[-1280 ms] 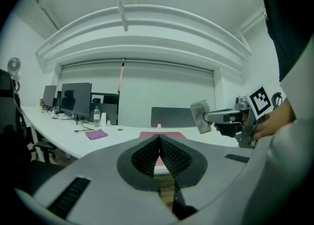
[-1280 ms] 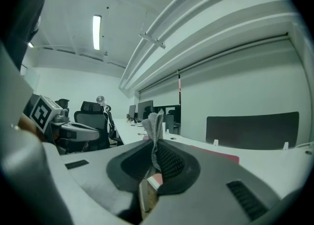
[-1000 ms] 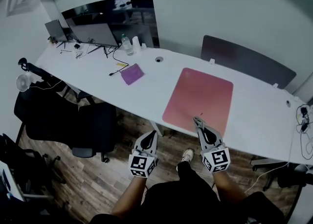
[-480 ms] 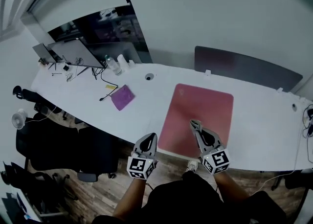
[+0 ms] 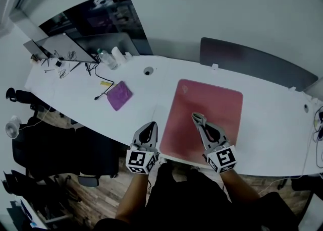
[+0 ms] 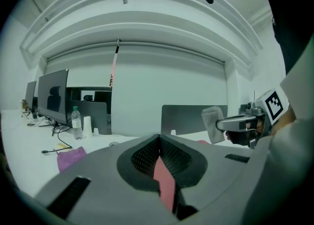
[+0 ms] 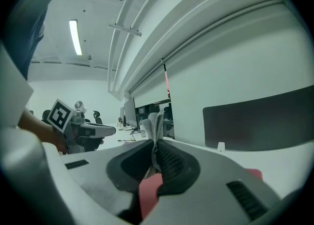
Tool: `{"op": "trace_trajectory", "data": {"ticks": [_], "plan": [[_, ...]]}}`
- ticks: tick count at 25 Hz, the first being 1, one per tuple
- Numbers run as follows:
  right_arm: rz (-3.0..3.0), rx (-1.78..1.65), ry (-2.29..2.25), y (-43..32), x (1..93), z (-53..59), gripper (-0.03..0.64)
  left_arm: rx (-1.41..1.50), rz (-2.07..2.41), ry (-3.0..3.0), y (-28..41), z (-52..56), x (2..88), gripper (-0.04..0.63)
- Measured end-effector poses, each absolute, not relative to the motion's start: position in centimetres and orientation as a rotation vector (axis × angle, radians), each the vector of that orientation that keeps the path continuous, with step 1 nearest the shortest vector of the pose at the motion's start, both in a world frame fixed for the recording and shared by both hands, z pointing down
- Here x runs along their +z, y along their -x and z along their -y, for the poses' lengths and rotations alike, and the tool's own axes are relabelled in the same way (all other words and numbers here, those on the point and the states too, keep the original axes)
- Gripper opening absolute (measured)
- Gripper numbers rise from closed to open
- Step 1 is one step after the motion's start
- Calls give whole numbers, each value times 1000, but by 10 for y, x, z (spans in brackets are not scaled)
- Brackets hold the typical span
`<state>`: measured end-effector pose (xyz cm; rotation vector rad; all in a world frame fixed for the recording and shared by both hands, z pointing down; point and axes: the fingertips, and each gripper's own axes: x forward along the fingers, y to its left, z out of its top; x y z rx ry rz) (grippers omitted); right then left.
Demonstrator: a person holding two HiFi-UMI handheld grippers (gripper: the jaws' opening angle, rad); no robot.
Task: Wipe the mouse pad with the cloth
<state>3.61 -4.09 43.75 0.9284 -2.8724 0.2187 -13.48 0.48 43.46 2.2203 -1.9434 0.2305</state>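
A pink mouse pad (image 5: pixel 209 109) lies on the white desk (image 5: pixel 267 136). My right gripper (image 5: pixel 197 118) hovers over the pad's near half, shut on a folded grey cloth (image 7: pixel 155 123) that sticks up past its tips. From the left gripper view the same cloth (image 6: pixel 212 123) hangs from the right gripper. My left gripper (image 5: pixel 150 125) is at the desk's front edge, left of the pad, its jaws shut (image 6: pixel 159 136) with nothing held. The pad (image 6: pixel 164 182) shows pink through the slit below them. A purple cloth (image 5: pixel 119 95) lies farther left on the desk.
A dark grey partition panel (image 5: pixel 252 61) stands behind the pad. Monitors (image 5: pixel 63 47), a water bottle (image 5: pixel 104 56), cups and cables crowd the desk's far left. A cable hole (image 5: pixel 148 71) sits between them and the pad. Black office chairs (image 5: pixel 60 141) stand at the left.
Both grippers have moved forward from the floor side of the desk. The right one now hangs over the pad with the cloth; the left one has reached the desk edge.
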Motion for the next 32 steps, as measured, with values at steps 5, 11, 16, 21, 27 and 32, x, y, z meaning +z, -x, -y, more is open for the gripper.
{"op": "trace_trajectory", "data": {"ticks": [5, 11, 16, 21, 27, 32], "plan": [[2846, 223, -974, -22, 445, 60, 35, 247, 1875, -2269, 143, 21, 446, 20], [2796, 279, -1091, -6, 451, 81, 35, 288, 1729, -2343, 156, 51, 455, 20], [2701, 324, -1202, 4, 464, 103, 35, 312, 1642, -2409, 170, 77, 460, 20], [2607, 411, -1262, 14, 483, 124, 35, 362, 1574, -2420, 182, 98, 473, 20], [2492, 600, -1295, 29, 511, 163, 35, 399, 1537, -2405, 198, 127, 493, 20], [2370, 744, -1296, 42, 539, 188, 35, 406, 1521, -2388, 210, 146, 504, 20]]}}
